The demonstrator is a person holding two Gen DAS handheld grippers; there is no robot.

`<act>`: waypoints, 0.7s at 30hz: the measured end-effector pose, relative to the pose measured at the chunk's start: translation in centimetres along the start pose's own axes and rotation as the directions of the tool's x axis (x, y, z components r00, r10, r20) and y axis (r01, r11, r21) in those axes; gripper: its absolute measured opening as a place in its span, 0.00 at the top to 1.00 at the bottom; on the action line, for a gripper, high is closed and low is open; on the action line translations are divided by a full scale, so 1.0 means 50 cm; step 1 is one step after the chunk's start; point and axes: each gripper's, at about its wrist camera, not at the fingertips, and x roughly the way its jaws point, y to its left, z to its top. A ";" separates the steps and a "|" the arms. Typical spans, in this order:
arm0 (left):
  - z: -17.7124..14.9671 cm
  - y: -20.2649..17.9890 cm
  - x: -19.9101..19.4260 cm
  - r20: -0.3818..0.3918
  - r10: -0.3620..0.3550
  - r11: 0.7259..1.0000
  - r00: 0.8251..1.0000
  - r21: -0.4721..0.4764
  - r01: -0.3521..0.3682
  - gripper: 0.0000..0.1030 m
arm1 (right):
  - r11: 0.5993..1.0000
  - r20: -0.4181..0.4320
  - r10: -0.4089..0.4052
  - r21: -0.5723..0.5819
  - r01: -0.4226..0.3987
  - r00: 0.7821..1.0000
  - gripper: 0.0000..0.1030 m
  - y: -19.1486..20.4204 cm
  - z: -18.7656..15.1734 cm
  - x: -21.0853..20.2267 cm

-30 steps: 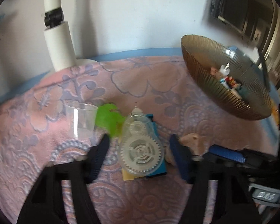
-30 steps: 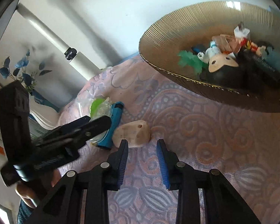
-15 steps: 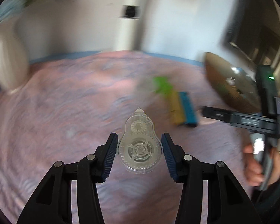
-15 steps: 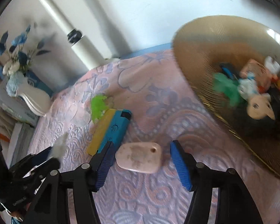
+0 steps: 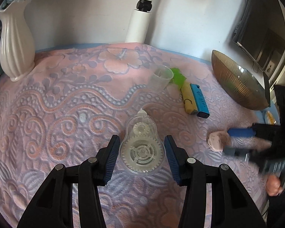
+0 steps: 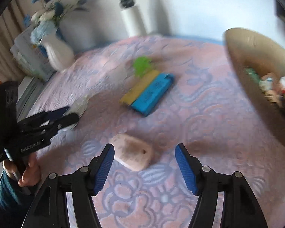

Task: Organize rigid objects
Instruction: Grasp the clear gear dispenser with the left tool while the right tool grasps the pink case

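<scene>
A clear correction-tape dispenser point(image 5: 142, 148) with visible gears lies on the pink patterned cloth between the jaws of my left gripper point(image 5: 141, 156), which is open around it with small gaps on both sides. A pale pink stone-like piece point(image 6: 133, 154) lies between the wide-open jaws of my right gripper point(image 6: 144, 168), nearer the left one; it also shows in the left wrist view point(image 5: 217, 140). A yellow bar point(image 5: 188, 99) and a blue lighter point(image 5: 200, 100) lie side by side beyond, next to a green toy point(image 5: 177, 77) and a clear plastic cup point(image 5: 161, 78).
A ribbed brown glass bowl point(image 5: 237, 87) holding several small toys stands at the right. A white vase point(image 5: 15, 43) with blue flowers stands at the back left. A white lamp post point(image 5: 140, 21) rises at the back. The cloth point(image 5: 57, 114) covers the table.
My left gripper drew the tape dispenser away from the lighter and bar, set it on the cloth and opened. My right gripper opened wider and closed in around the pink piece.
</scene>
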 end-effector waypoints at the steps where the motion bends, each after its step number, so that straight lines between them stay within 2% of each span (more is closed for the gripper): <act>1: -0.001 0.003 -0.003 0.000 -0.005 1.000 1.000 -0.004 0.005 0.56 | 0.998 0.005 -0.033 -0.044 0.033 0.999 0.33 0.012 -0.008 0.001; 3: -0.002 0.004 -0.004 0.001 -0.007 1.000 1.000 -0.006 0.007 0.56 | 0.982 0.038 -0.135 -0.131 0.139 0.990 0.32 0.042 -0.021 0.005; 5: -0.003 0.005 -0.003 0.002 0.000 1.000 1.000 0.001 0.000 0.56 | 0.968 0.055 -0.195 -0.153 0.201 0.979 0.32 0.046 -0.021 0.014; 6: -0.005 0.002 -0.004 0.003 0.003 1.000 1.000 0.003 -0.003 0.56 | 0.964 0.055 -0.209 -0.155 0.215 0.976 0.32 0.042 -0.016 0.022; 11: -0.005 0.000 -0.004 0.004 0.009 1.000 1.000 0.008 -0.009 0.56 | 0.976 0.071 -0.181 -0.108 0.188 0.981 0.31 0.017 0.020 0.038; 12: -0.005 0.001 -0.003 0.003 0.009 1.000 1.000 0.009 -0.009 0.56 | 0.977 0.074 -0.184 -0.099 0.191 0.980 0.35 0.018 0.021 0.037; 15: -0.005 -0.003 -0.002 0.002 0.016 1.000 1.000 0.013 -0.016 0.56 | 0.972 0.098 -0.196 -0.116 0.206 0.976 0.66 0.048 0.002 0.027; 21: -0.016 -0.032 -0.002 -0.016 0.070 0.995 0.997 0.067 -0.069 0.56 | 0.979 0.113 -0.198 -0.026 0.202 0.974 0.66 0.065 -0.083 -0.016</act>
